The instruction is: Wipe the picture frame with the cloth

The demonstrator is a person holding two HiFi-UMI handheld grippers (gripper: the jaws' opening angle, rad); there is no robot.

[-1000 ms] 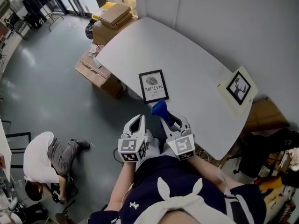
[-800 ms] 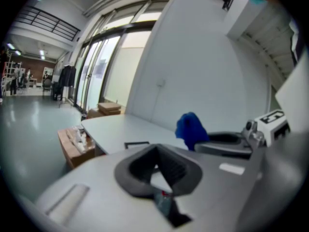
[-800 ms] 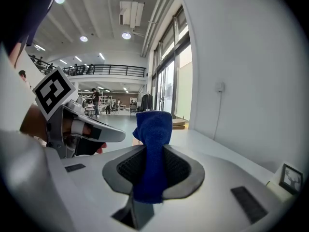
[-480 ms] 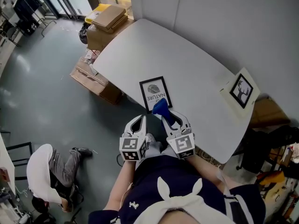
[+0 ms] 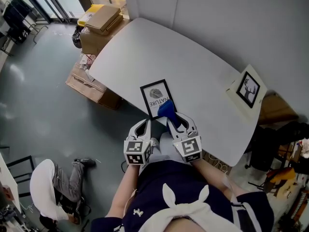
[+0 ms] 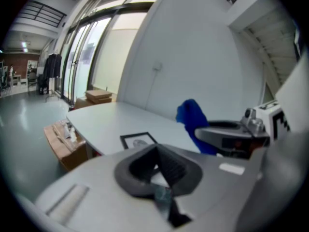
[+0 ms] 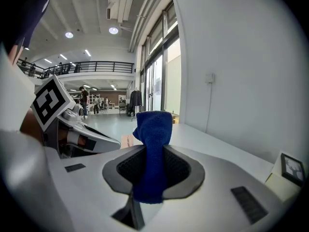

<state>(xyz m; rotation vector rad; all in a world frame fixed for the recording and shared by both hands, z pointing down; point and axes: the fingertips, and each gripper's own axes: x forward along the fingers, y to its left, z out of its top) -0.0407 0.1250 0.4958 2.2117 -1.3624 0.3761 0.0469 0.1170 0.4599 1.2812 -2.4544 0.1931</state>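
Note:
A black picture frame with a white print lies flat near the white table's front edge; it also shows in the left gripper view. My right gripper is shut on a blue cloth, which sticks up between its jaws and reaches the frame's near right corner. Beside it on the left, my left gripper hangs off the table's edge with its jaws together and nothing in them. From there the blue cloth shows to the right.
A second frame with a deer print leans at the table's far right against the wall. Cardboard boxes lie on the floor left of the table, more at its far end. A person crouches on the floor at lower left.
Both grippers have edged toward the picture frame; the blue cloth now overlaps its near right corner. The person on the floor has shifted.

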